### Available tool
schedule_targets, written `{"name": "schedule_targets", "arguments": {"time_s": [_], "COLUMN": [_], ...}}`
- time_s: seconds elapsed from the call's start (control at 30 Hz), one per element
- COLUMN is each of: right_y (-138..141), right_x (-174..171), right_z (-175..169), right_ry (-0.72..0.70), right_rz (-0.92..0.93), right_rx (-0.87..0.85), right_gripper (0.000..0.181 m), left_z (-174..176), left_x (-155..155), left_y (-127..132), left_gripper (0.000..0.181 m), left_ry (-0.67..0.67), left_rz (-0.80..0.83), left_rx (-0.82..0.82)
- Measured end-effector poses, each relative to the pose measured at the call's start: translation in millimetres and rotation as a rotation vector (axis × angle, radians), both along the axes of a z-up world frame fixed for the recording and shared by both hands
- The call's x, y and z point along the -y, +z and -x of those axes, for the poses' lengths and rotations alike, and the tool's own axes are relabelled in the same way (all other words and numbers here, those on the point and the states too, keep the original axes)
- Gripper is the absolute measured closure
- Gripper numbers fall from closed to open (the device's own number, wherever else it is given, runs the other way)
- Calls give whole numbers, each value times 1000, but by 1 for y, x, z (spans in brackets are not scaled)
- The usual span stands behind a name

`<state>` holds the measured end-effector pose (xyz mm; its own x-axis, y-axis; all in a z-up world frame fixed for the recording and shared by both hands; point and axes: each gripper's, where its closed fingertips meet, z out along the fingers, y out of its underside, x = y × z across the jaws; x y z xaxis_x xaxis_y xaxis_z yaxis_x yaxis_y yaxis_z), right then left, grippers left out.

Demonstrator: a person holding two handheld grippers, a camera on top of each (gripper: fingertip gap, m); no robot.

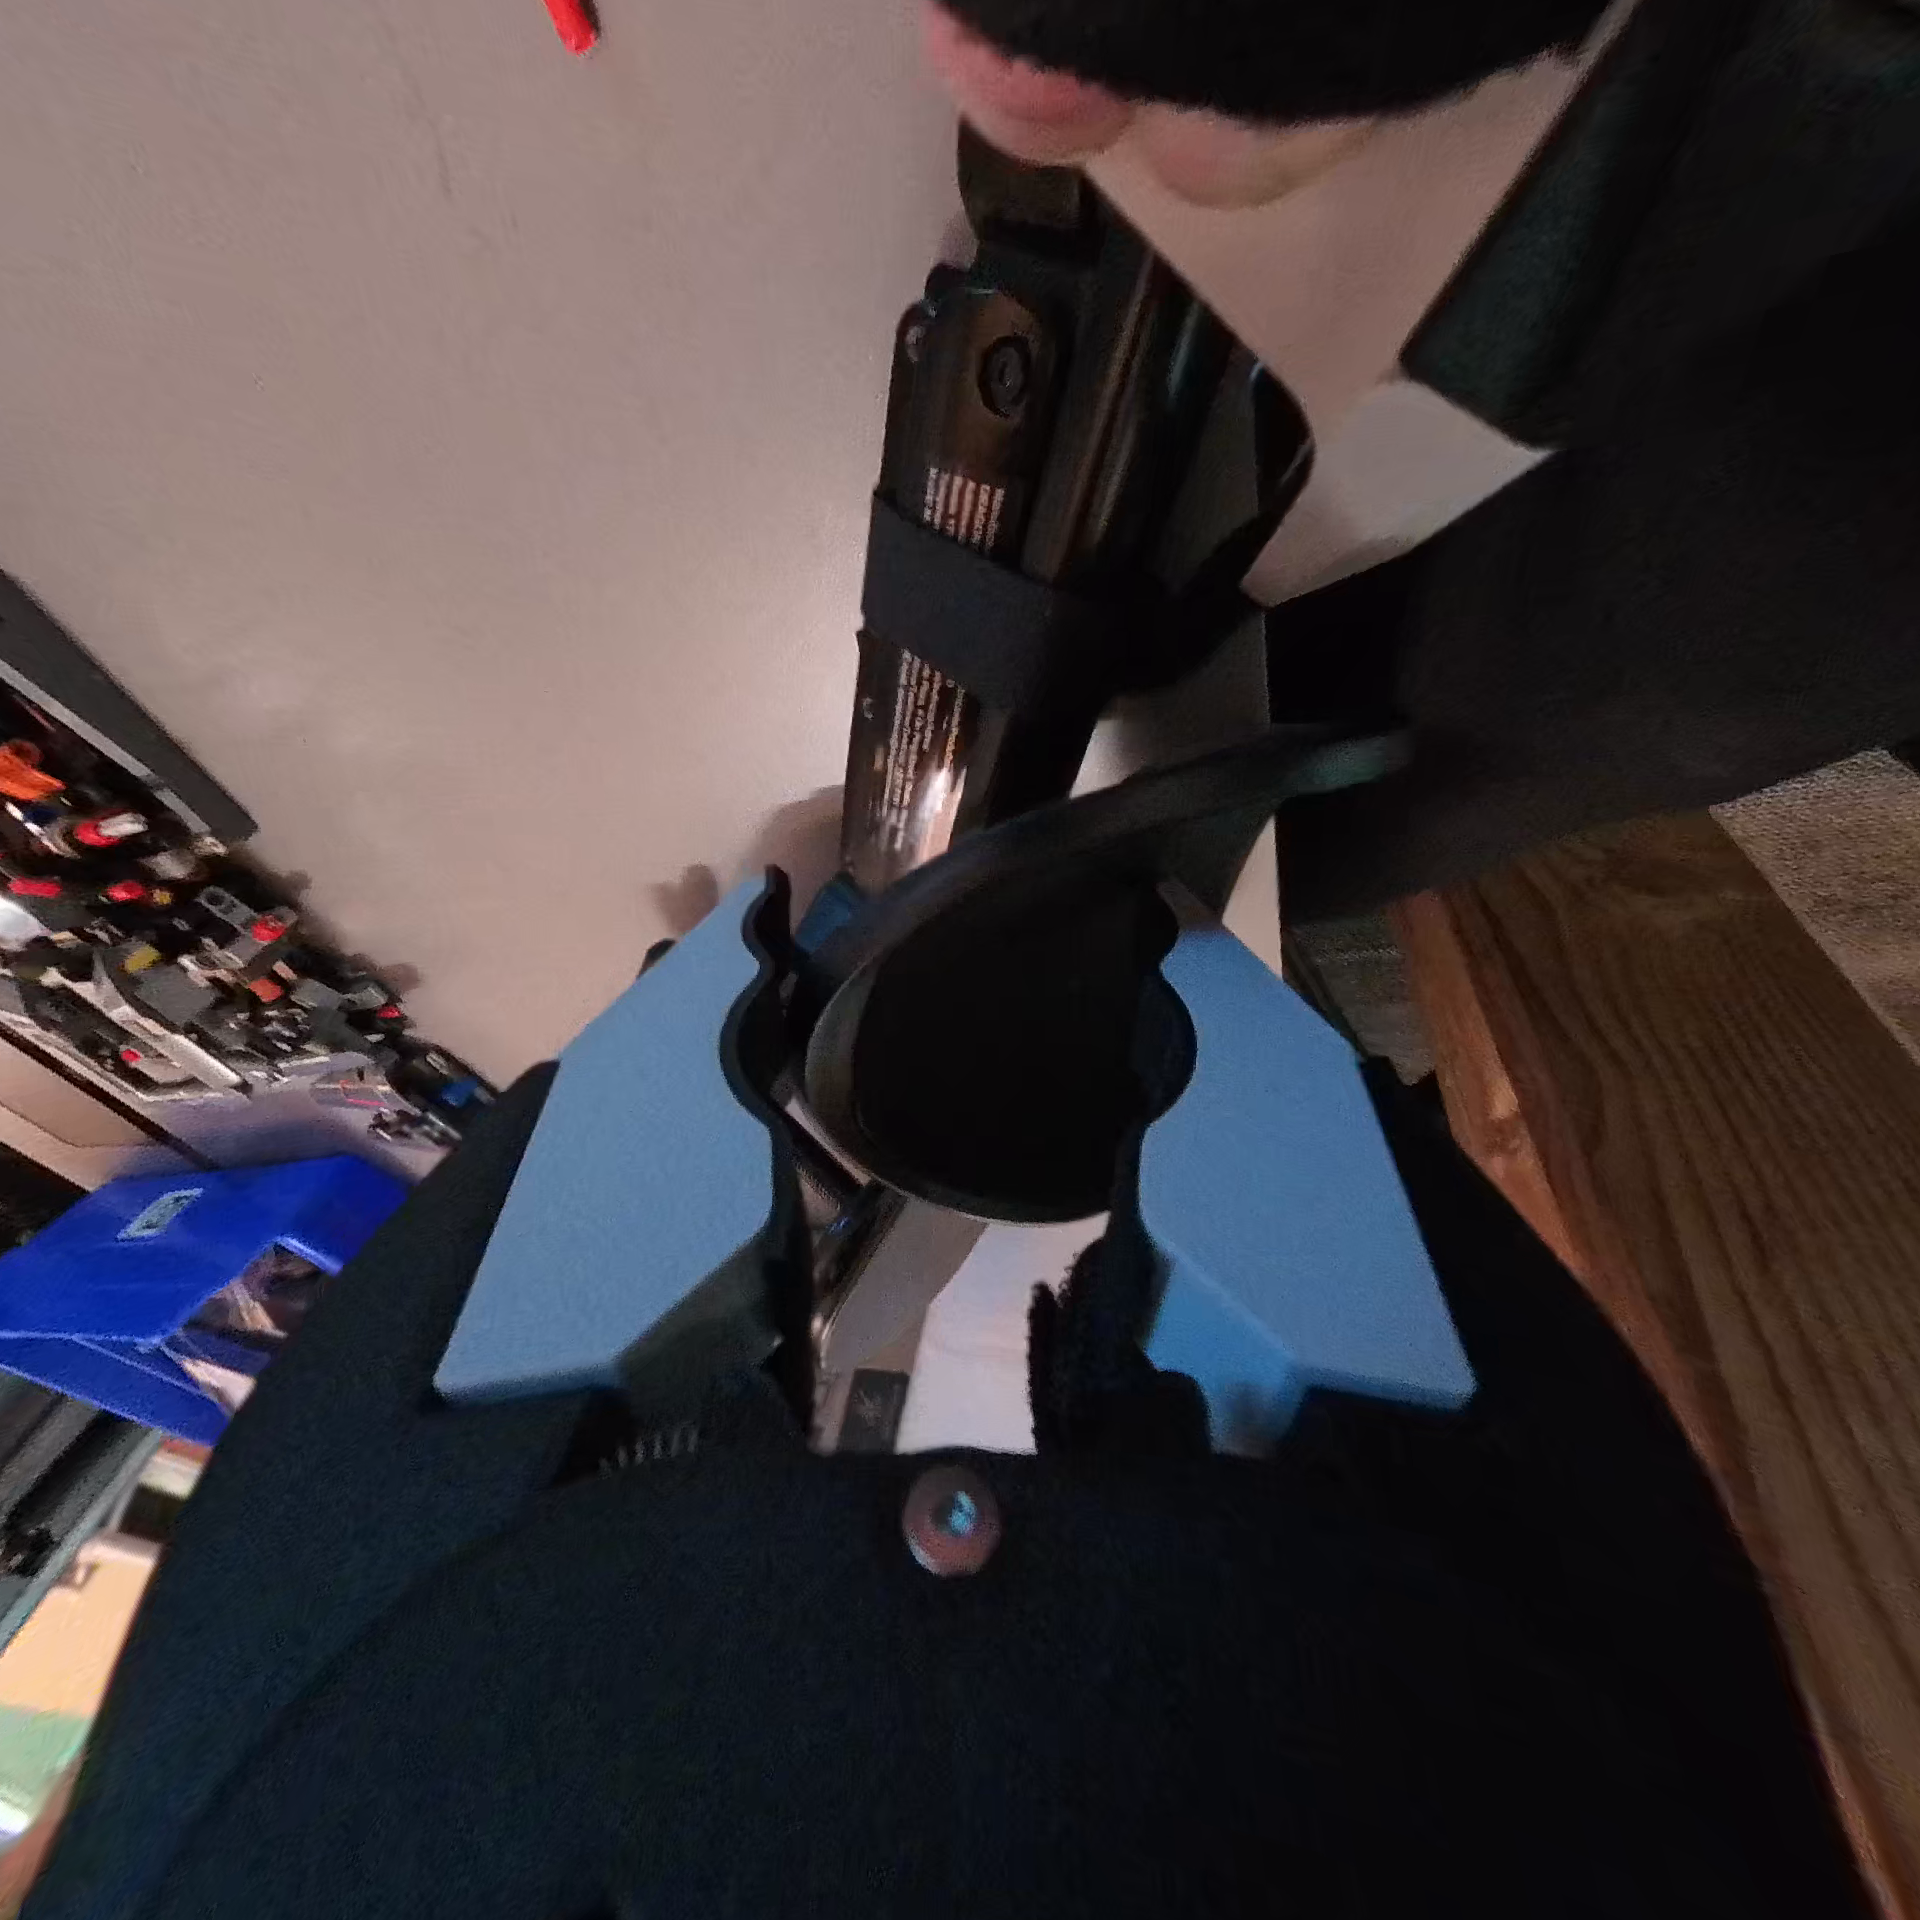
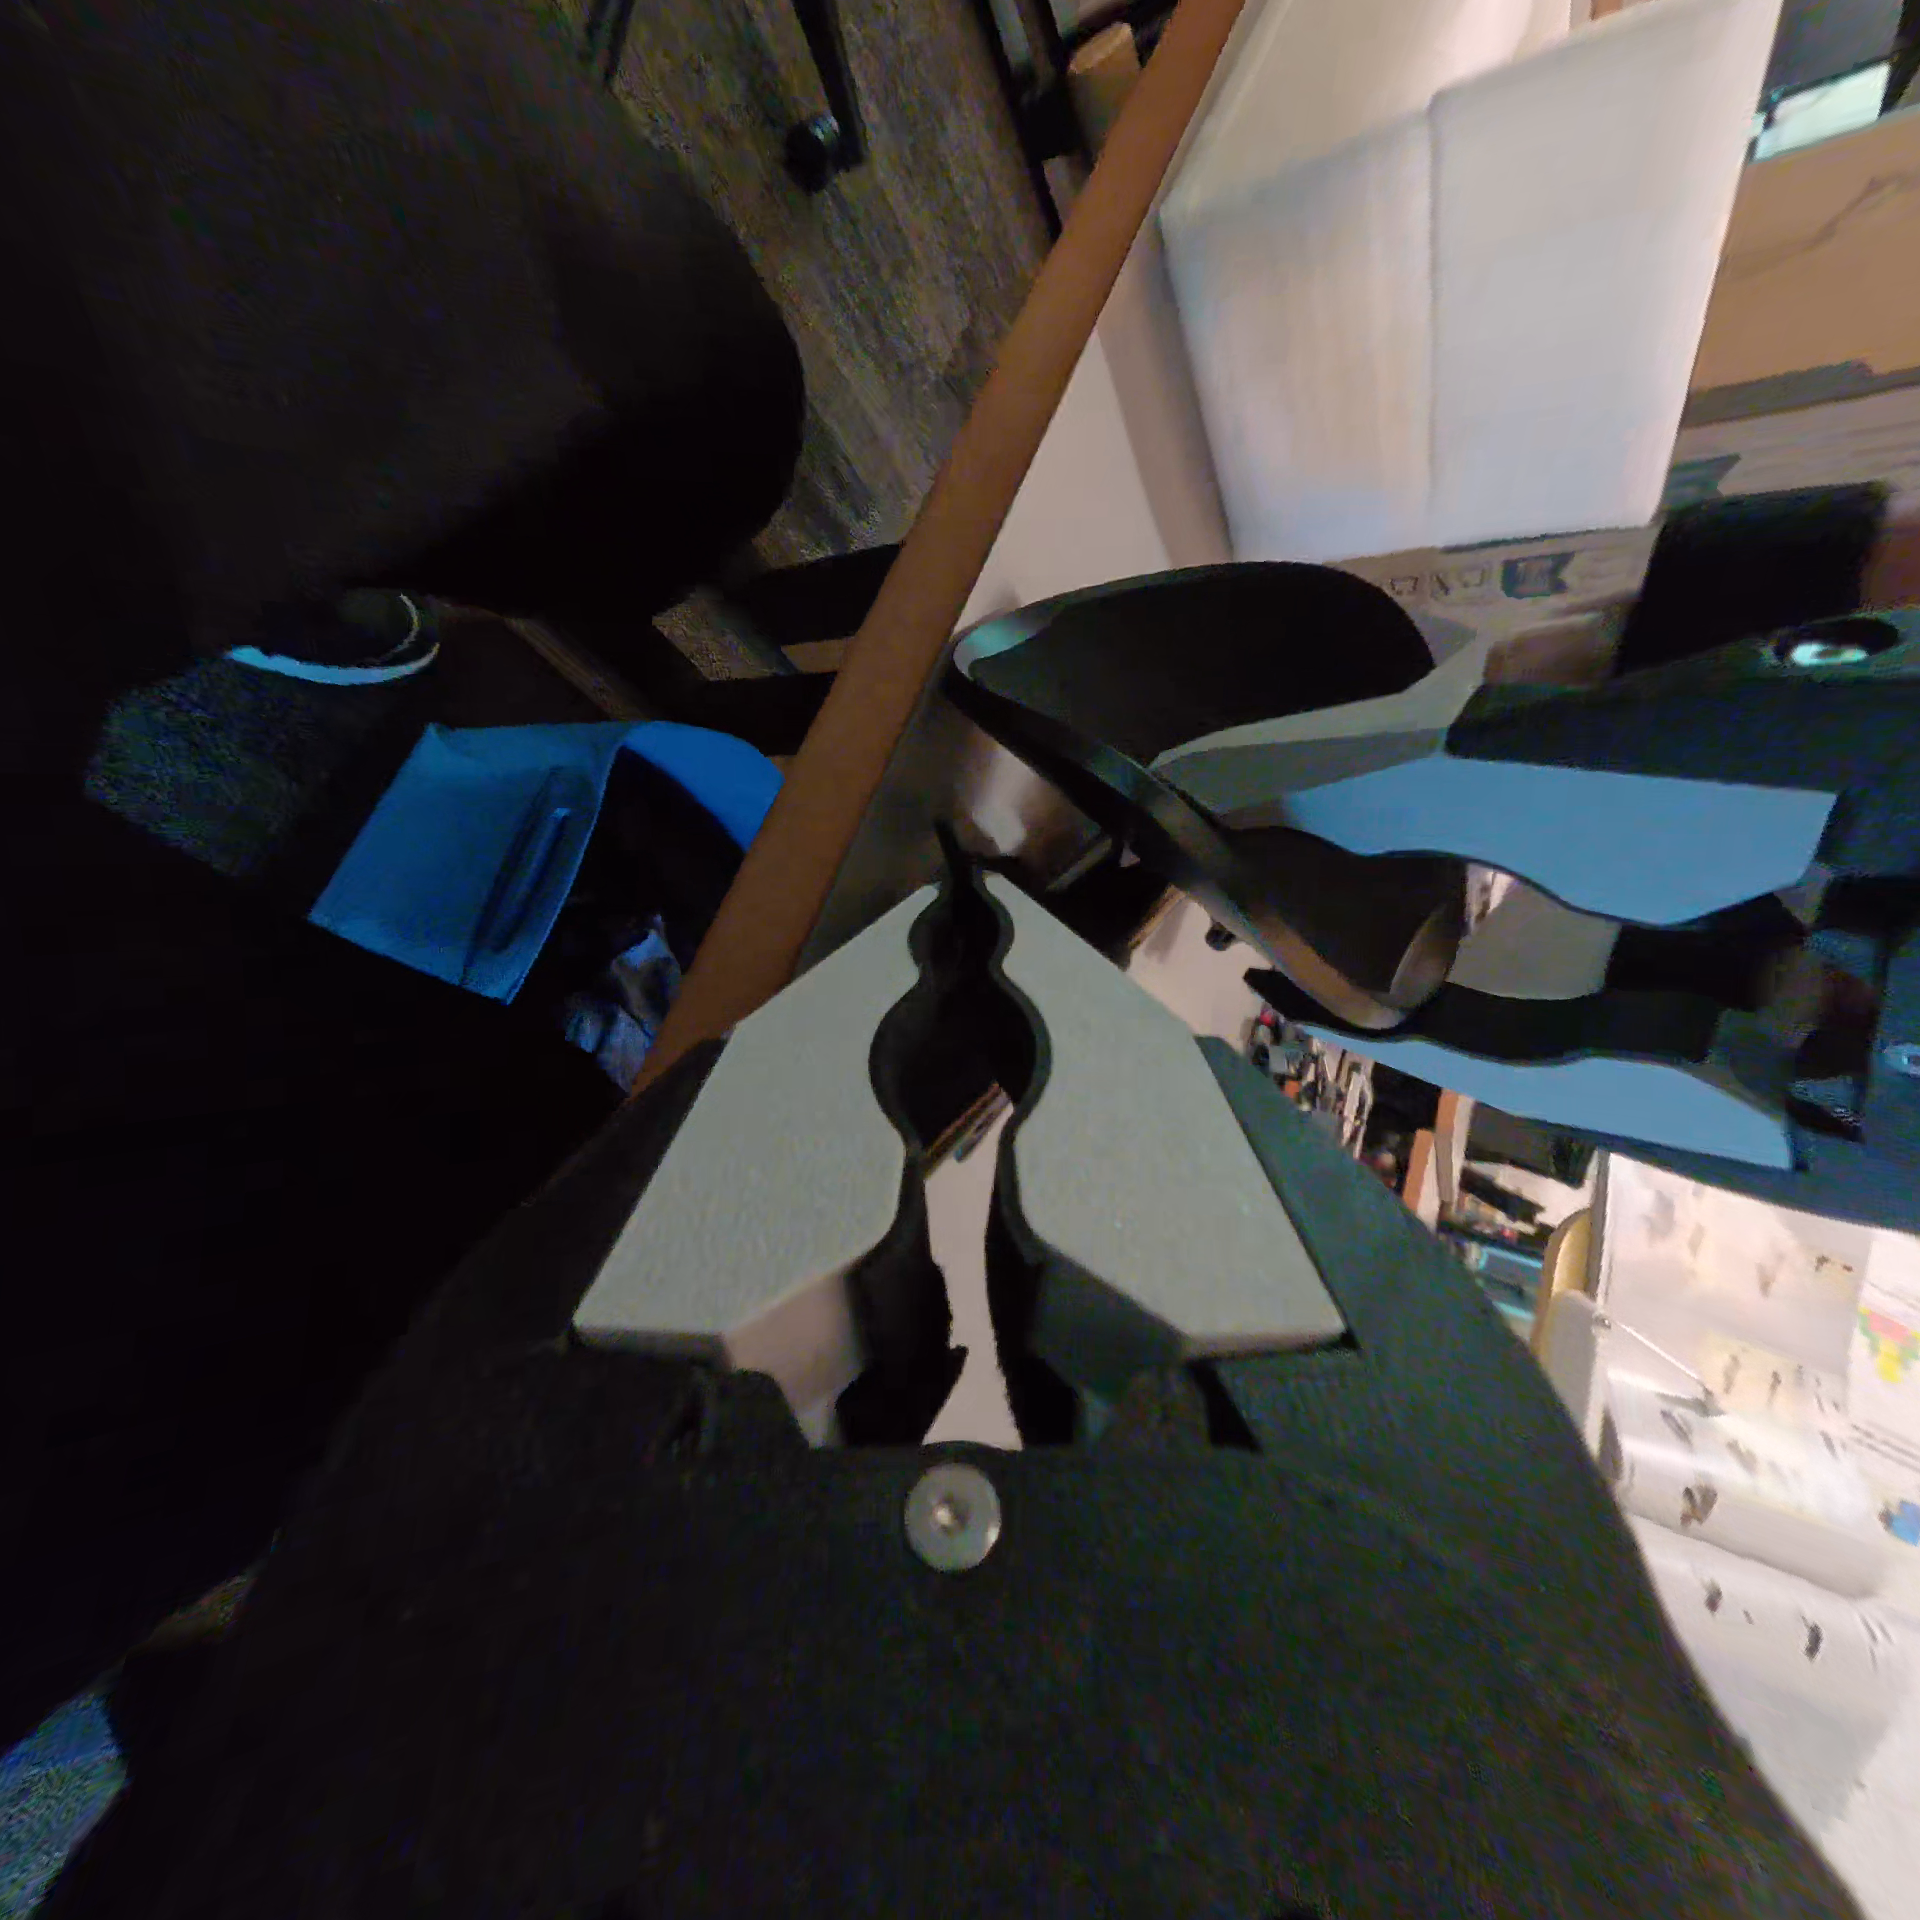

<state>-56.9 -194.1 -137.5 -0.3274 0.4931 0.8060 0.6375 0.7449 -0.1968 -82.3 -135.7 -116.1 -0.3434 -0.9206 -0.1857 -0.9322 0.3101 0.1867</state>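
Note:
In the left wrist view my left gripper (image 1: pixel 971 935) is shut on a black round cup-like object (image 1: pixel 997 1081); its blue fingers (image 1: pixel 644 1143) clasp it from both sides. A black band (image 1: pixel 1122 800) curves off the object to the upper right. In the right wrist view the left gripper (image 2: pixel 1299 894) comes in from the right with the black object (image 2: pixel 1340 904), whose band (image 2: pixel 1081 769) loops toward my right gripper (image 2: pixel 961 873). The right gripper's grey fingers (image 2: pixel 790 1132) are shut, tips together just below the band, with nothing seen between them.
A hand (image 1: pixel 1049 94) holds a long black strapped bar (image 1: pixel 977 540) that runs down behind the held object. A wooden surface (image 1: pixel 1662 1195) lies to the right and a wooden edge (image 2: pixel 997 436) runs diagonally. A blue bin (image 1: pixel 156 1278) and cluttered shelf (image 1: pixel 156 966) sit left.

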Motion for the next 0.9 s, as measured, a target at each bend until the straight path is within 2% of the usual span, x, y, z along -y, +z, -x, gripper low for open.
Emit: {"name": "schedule_targets", "arguments": {"time_s": [0.13,0.23,0.33,0.4,0.6,0.9], "right_y": [-7,-23,-38,-43,-43,-23], "right_x": [4,8,13,10,10,3], "right_z": [1,5,-2,-6,-9,-14], "right_ry": [-76,-92,-125,-153,-186,-208], "right_rz": [-15,-24,24,44,101,208], "right_rx": [2,26,34,31,-4,-104], "right_gripper": [181,181,181,181,181,181], "left_z": [0,-4,-6,-8,-9,-9], "left_x": [4,9,34,48,58,43], "left_y": [2,3,-7,-11,-12,13], "left_gripper": [125,133,156,168,172,172], "left_ry": [63,115,166,171,161,196], "left_rz": [68,161,340,401,400,514], "left_rx": [-5,47,93,125,176,332]}}
